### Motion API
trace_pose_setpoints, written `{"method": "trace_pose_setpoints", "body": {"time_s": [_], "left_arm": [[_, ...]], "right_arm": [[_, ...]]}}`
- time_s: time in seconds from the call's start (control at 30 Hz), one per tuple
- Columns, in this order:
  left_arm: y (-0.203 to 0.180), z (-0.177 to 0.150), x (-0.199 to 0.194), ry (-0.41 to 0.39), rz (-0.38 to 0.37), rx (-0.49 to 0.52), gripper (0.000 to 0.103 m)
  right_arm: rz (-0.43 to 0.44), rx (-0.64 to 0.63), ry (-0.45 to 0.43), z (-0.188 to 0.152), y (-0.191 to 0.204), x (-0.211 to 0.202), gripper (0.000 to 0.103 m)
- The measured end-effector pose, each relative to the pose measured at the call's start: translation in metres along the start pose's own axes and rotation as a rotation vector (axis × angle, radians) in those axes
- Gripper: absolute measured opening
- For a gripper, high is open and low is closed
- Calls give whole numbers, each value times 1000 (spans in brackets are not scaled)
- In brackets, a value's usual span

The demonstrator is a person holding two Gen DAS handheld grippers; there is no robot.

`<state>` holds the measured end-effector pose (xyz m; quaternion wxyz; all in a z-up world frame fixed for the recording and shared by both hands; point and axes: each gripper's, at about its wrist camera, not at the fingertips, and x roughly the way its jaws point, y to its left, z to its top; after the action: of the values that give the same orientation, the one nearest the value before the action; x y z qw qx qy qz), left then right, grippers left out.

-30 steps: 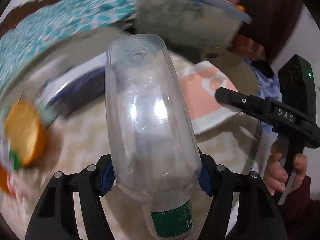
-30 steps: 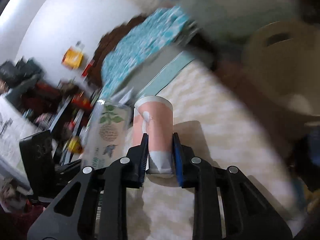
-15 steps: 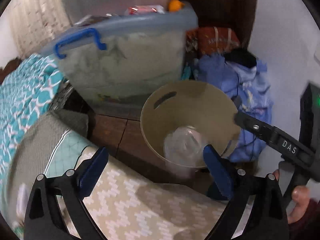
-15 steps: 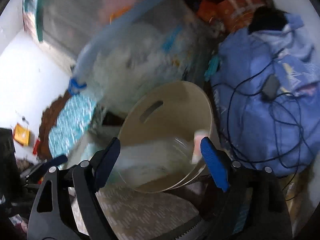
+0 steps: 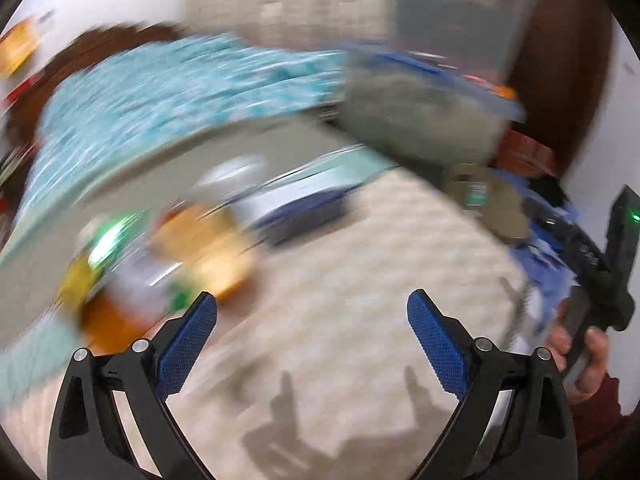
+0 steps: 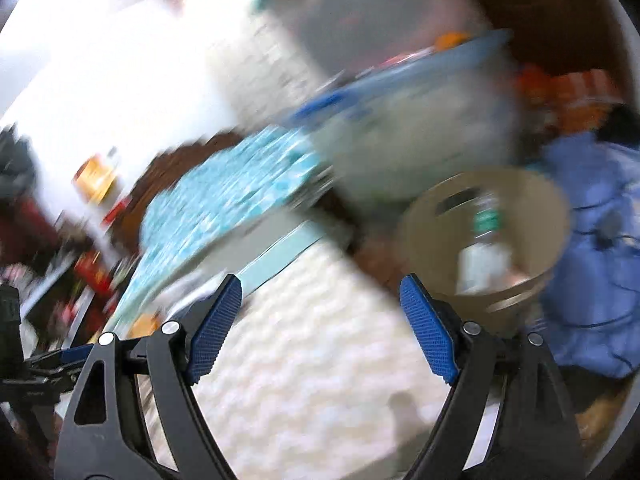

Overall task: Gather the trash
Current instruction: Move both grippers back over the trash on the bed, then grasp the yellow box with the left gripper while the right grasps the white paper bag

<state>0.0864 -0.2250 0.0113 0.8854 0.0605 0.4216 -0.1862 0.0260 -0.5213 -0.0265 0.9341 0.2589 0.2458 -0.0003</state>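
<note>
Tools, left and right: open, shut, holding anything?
Left tool: open, nothing between its pads.
Right tool: open, nothing between its pads.

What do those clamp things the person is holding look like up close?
Each hand-held gripper is a black plastic frame with triangular cut-outs and silver rivets, ending in two fingers faced with textured blue pads. The other matches. Its black handle carries a green light. The person wears a dark red sleeve.

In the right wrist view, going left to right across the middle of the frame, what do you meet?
Blurred clutter by the wall → teal patterned bedspread → tan bin with a bottle inside → blue cloth heap.
</note>
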Motion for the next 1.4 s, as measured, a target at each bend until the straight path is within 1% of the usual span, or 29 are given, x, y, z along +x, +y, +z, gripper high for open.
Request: {"method": "trace_pose_setpoints", "body": {"time_s": [0.03, 0.17, 0.23, 0.27, 0.33, 0.4, 0.47, 0.5, 0.53, 0.57, 0.6, 0.63, 0.7, 0.73, 0.77, 0.83, 0.87, 0.9, 0.93, 0.97, 1.0, 1.03, 1.07, 1.13, 1.17, 1.2, 1.27, 1.33, 1.4], "left_arm": [[28, -14, -11, 6, 46, -68, 91], [107, -51, -43, -6, 140, -283, 89], [134, -65, -55, -17, 135, -367, 85], [143, -70, -57, -19, 124, -397, 81], [155, -79, -62, -25, 108, -423, 76], [157, -81, -63, -33, 104, -421, 76], [163, -83, -64, -37, 98, -414, 77], [166, -81, -62, -38, 99, -412, 78], [171, -76, -59, -40, 105, -407, 83], [171, -69, -55, -46, 112, -398, 90], [175, -61, -50, -49, 119, -391, 91], [176, -54, -44, -48, 125, -380, 91], [173, -37, -30, -45, 123, -328, 91], [167, -27, -21, -50, 132, -277, 93], [163, -22, -14, -52, 147, -241, 94], [155, -11, 5, -46, 212, -155, 94], [150, -5, 19, -37, 245, -110, 93], [149, -3, 26, -34, 257, -87, 87], [148, -2, 31, -27, 256, -70, 53], [147, 1, 31, -18, 279, -63, 47], [148, 2, 24, -36, 281, -73, 44], [150, 1, 9, -73, 259, -98, 36], [152, 0, -5, -105, 245, -117, 31], [157, -5, -31, -157, 249, -135, 26], [159, -12, -52, -196, 245, -157, 25], [160, -15, -62, -209, 231, -173, 25], [163, -22, -83, -226, 130, -223, 24], [158, -27, -93, -212, -17, -268, 23], [147, -29, -96, -196, -117, -282, 23]], "right_arm": [[40, -30, 42, -7, 17, 9, 79], [157, -125, 188, -28, 74, 40, 69], [219, -156, 268, -37, 100, 57, 60], [256, -169, 305, -41, 113, 65, 58], [297, -189, 355, -51, 134, 80, 54], [315, -249, 405, -60, 163, 95, 55], [323, -291, 424, -68, 185, 103, 56], [327, -313, 429, -74, 197, 106, 59], [326, -329, 433, -78, 204, 107, 68], [317, -358, 437, -85, 216, 111, 73], [307, -371, 439, -87, 221, 114, 79], [294, -392, 444, -94, 229, 118, 81], [271, -419, 454, -104, 237, 124, 83], [247, -439, 459, -110, 242, 129, 84], [227, -452, 465, -111, 243, 137, 84], [203, -476, 469, -115, 242, 141, 83], [196, -488, 472, -117, 244, 142, 79], [191, -503, 474, -118, 244, 141, 56], [190, -506, 462, -116, 245, 138, 47], [198, -499, 443, -111, 243, 129, 38], [201, -499, 426, -108, 242, 122, 39], [206, -501, 402, -105, 240, 111, 38], [213, -500, 368, -100, 235, 96, 38], [222, -475, 331, -92, 223, 75, 38], [219, -455, 320, -89, 213, 68, 38], [213, -432, 316, -86, 205, 63, 38], [207, -357, 318, -79, 184, 56, 38], [198, -249, 328, -72, 153, 52, 38], [184, -181, 331, -68, 129, 47, 38]]}}
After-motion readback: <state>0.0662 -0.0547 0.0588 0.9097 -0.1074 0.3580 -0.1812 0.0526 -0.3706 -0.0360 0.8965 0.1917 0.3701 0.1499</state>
